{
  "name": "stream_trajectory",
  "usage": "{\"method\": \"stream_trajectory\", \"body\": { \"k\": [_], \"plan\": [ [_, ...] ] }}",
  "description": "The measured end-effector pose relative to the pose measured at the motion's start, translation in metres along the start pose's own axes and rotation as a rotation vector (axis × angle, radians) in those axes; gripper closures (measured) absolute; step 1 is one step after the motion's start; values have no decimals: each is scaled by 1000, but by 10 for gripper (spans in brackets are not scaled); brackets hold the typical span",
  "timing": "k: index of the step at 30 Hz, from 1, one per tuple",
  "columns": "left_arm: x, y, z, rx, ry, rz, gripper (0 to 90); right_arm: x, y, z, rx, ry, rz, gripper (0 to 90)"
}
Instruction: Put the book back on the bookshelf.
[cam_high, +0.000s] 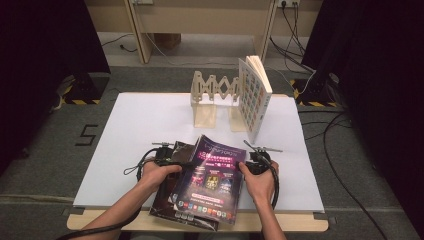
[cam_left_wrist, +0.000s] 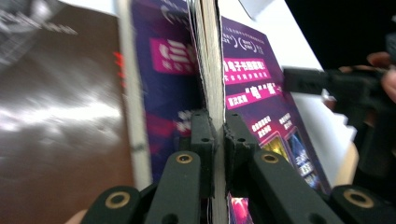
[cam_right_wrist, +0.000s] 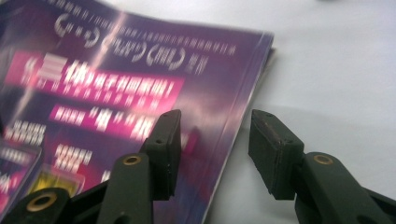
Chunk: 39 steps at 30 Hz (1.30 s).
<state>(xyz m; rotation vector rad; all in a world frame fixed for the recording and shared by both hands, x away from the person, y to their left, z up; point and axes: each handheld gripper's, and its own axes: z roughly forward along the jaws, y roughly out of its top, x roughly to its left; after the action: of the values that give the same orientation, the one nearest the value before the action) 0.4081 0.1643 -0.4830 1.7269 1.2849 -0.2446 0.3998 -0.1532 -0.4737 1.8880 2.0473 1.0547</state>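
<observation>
high view: glossy purple magazine (cam_high: 212, 180)

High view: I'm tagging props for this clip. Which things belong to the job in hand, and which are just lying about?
In the job:
- glossy purple magazine, clamped by the left hand-held gripper
- right hand-held gripper, open at its edge

Lying about:
- dark brown magazine underneath
- wooden accordion rack
- upright white book

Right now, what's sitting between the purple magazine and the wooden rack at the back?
Nothing: in the high view, only bare white tabletop separates the purple magazine from the wooden rack.
</observation>
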Motion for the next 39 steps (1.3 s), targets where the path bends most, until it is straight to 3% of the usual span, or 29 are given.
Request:
{"method": "stream_trajectory", "body": {
  "k": [5, 7, 13, 17, 23, 27, 31, 35, 38, 39],
  "plan": [
    [-4, -6, 3, 2, -9, 5, 839, -12, 5, 1, 11, 10, 46, 524],
    [-6, -7, 3, 4, -6, 17, 838, -19, 10, 2, 22, 34, 79, 521],
    [-6, -6, 3, 17, 22, 26, 815, -25, 19, 8, 40, 60, 79, 510],
    [-5, -7, 4, 19, 24, 21, 800, -27, 23, 11, 40, 56, 66, 505],
    [-2, -6, 6, 34, 32, 20, 769, -30, 26, 13, 33, 87, 123, 499],
    [-3, -6, 5, 32, 37, 25, 762, -31, 30, 17, 22, 102, 126, 501],
    [-3, -6, 5, 28, 41, 23, 762, -30, 28, 17, 12, 84, 112, 531],
    [-3, -7, 5, 24, 46, 26, 763, -27, 27, 15, 9, 73, 133, 546],
    [-4, -8, 5, 20, 52, 28, 765, -27, 27, 11, 4, 80, 156, 574],
    [-3, -8, 4, 19, 49, 26, 765, -26, 27, 8, 35, 115, 174, 588]
  ]
}}
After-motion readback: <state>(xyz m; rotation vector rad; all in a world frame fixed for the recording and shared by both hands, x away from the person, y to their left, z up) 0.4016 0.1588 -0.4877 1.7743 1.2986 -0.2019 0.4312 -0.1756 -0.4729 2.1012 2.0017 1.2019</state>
